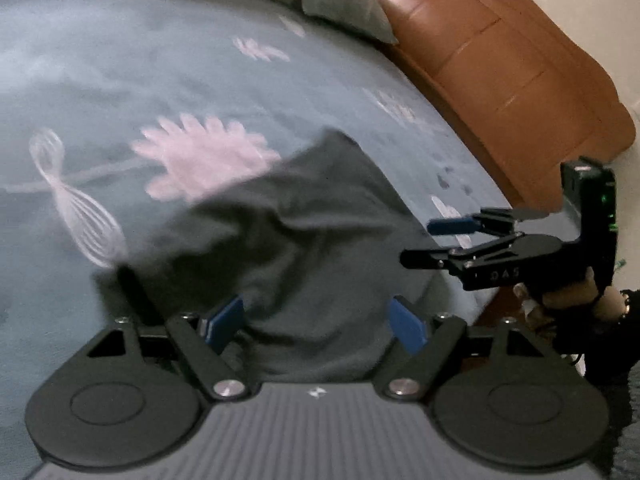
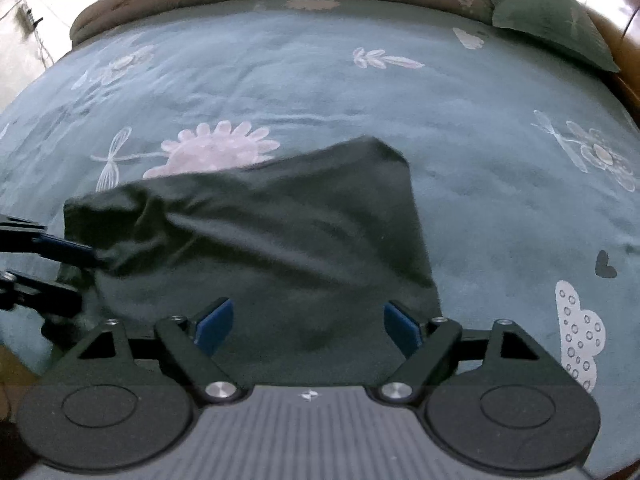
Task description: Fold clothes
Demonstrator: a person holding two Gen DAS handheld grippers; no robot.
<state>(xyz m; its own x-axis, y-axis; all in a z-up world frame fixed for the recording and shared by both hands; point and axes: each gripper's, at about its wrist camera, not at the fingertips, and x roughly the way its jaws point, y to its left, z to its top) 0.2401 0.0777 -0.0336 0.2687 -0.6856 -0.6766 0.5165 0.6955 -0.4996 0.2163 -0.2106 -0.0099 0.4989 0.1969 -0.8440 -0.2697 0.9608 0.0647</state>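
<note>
Hovering over the near edge of the dark garment, both claws stood wide apart with nothing pinched between their blue pads. From its own camera the left gripper framed the cloth's near hem; the right gripper did the same from its side, and in the left view it showed off the garment's right edge, its jaws likewise apart and empty. The garment lay on the blue flowered bedspread, already doubled into a rough, skewed shape with a rumpled bunch at its left corner, where the left gripper's upper pad seemed to touch or nearly touch the cloth. Judging by this, one fold looked laid and let go. The next move would call for smoothing that bunch, then pinching two fresh corners for another fold. Farther off lay a green pillow, and the brown headboard.
</note>
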